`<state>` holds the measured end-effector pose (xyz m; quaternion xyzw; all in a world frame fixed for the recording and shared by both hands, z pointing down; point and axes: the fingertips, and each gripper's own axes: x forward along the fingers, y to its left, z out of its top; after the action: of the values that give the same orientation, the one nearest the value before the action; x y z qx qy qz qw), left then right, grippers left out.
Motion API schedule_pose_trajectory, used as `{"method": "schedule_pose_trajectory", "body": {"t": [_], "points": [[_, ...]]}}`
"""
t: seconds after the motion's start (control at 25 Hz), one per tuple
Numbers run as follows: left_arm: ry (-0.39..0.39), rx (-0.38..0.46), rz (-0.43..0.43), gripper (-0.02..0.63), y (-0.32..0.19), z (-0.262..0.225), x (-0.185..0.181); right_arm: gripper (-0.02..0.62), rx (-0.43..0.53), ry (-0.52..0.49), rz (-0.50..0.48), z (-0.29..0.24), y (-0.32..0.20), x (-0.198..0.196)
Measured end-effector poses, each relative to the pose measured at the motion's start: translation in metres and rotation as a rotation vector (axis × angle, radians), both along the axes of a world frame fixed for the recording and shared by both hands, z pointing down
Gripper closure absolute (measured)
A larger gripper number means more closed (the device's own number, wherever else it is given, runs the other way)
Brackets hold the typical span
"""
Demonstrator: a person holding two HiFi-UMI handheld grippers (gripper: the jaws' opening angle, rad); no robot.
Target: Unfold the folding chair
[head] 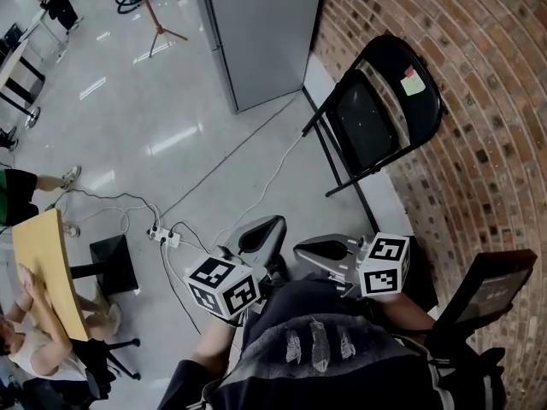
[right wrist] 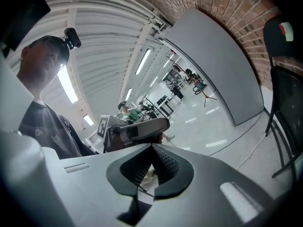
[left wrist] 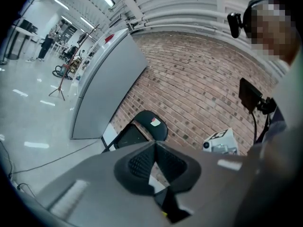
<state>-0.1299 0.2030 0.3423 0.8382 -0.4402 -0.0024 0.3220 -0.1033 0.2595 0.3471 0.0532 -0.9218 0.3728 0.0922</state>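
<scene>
Left tongs (left wrist: 155,144) and right tongs (right wrist: 151,148) pressed together, empty; folding chair (head: 363,122) well ahead — untouched.

Wall: a red brick wall (head: 479,101) fills the right of the head view.
Floor: a pale, glossy floor (head: 128,118), streaked with lamp reflections.
Partition: a tall grey panel (head: 265,32) at upper centre, close to the brick.
Cables: thin cables trail across the floor to a white power strip (head: 162,236) at centre left.
Furniture: a tan wooden surface (head: 43,267) at lower left; a tripod stand (head: 158,11) at upper left.
Light: long tube lamps (right wrist: 142,60) on a white ribbed ceiling.
</scene>
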Motion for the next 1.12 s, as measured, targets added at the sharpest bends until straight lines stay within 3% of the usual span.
{"method": "schedule_pose_trajectory", "body": {"t": [0.28,0.64,0.92,1.12], "points": [[0.005,0.006,0.091,0.604,-0.03,0.001,0.002,0.601,0.028,0.033,0.067,0.0,-0.027,-0.006],[-0.05,0.006,0.1,0.604,-0.074,-0.009,0.049,0.6,0.065,-0.045,0.058,-0.013,-0.076,0.025],[-0.109,-0.002,0.117,0.603,-0.111,-0.02,0.101,0.601,0.032,-0.13,0.074,-0.019,-0.12,0.069],[-0.136,-0.019,0.111,0.603,-0.128,-0.022,0.124,0.6,0.046,-0.134,0.051,-0.022,-0.136,0.091]]}}
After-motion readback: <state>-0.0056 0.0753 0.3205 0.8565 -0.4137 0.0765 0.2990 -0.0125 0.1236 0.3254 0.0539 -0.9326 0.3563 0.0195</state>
